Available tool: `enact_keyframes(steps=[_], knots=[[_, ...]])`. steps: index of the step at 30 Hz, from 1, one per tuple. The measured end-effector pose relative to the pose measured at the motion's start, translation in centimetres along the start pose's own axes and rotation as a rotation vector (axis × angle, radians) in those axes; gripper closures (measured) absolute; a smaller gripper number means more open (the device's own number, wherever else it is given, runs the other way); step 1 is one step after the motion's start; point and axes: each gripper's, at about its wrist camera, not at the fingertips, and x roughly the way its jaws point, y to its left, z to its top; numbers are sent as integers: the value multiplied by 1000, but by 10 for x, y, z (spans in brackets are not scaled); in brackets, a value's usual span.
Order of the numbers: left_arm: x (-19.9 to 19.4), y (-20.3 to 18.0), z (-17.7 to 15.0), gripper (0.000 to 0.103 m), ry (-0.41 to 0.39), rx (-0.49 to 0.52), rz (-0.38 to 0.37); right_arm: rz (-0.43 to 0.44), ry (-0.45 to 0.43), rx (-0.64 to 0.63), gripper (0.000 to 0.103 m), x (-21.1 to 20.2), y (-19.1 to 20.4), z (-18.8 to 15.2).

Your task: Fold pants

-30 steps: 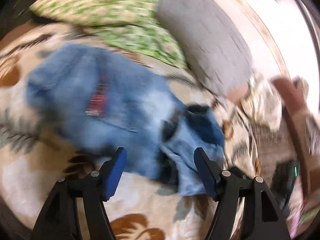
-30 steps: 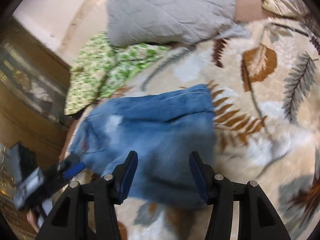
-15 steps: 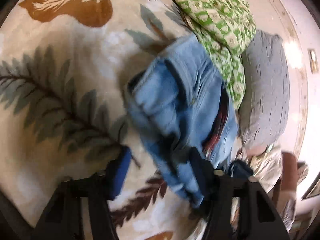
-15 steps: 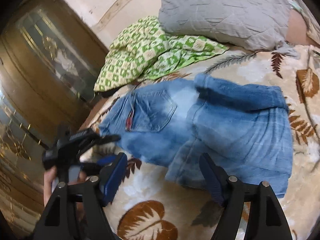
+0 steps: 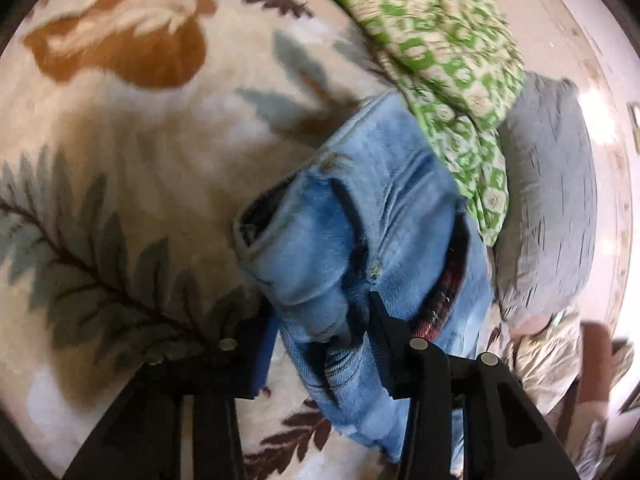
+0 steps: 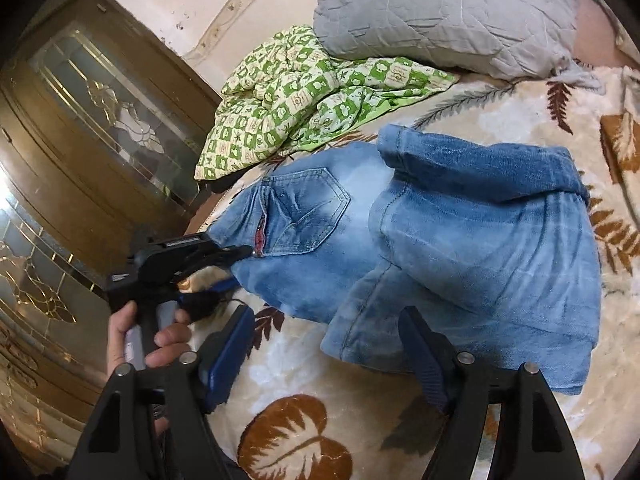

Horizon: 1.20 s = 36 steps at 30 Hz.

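A cream blanket [image 6: 540, 128] printed with brown and grey leaves covers the bed, and everything else lies on it. At its far edge a grey quilted pillow [image 6: 432, 12] rests against the wall, with a green-and-white checked cloth [image 6: 304, 92] bunched just beside and partly under it. A brown glass-paned door [image 6: 80, 128] stands off to one side.

The jeans [image 6: 460, 248] lie in the middle of the blanket, already folded over so the leg ends lie across the seat; the back pocket [image 6: 304, 216] faces up and the waist end touches the checked cloth.

The left gripper [image 5: 320, 340] straddles the waist end of the jeans, its jaws partly closed with a thick bunch of denim between them; the right finger [image 5: 384, 332] presses against the cloth, while the blue pad of the other finger looks just clear of it, so whether it truly clamps the denim cannot be told. In the right wrist view the same gripper's tips reach the waistband beside the pocket, held by a bare hand [image 6: 140, 344].

The right gripper [image 6: 324, 344] hangs with jaws spread wide, holding nothing, just short of the folded leg edge.
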Motion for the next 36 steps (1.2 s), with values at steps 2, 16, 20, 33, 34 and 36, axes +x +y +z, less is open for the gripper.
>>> enact_keyframes(steps=[2, 16, 20, 33, 34, 36], knots=[[-4, -7, -2, 64, -21, 31, 26, 0, 1, 3, 26, 0, 0, -1], [-83, -172, -133, 82, -440, 1048, 189, 0, -9, 99, 26, -52, -25, 45], [-82, -195, -186, 83, -468, 1317, 164, 27, -119, 118, 26, -81, -49, 54], [-6, -203, -299, 86, -160, 1804, -26, 40, -220, 226, 26, -114, -98, 62], [-1, -202, -299, 86, -138, 1789, -27, 23, -214, 222, 26, -113, -99, 62], [3, -197, -305, 86, -112, 1769, -33, 1, -186, 198, 26, -106, -95, 64]])
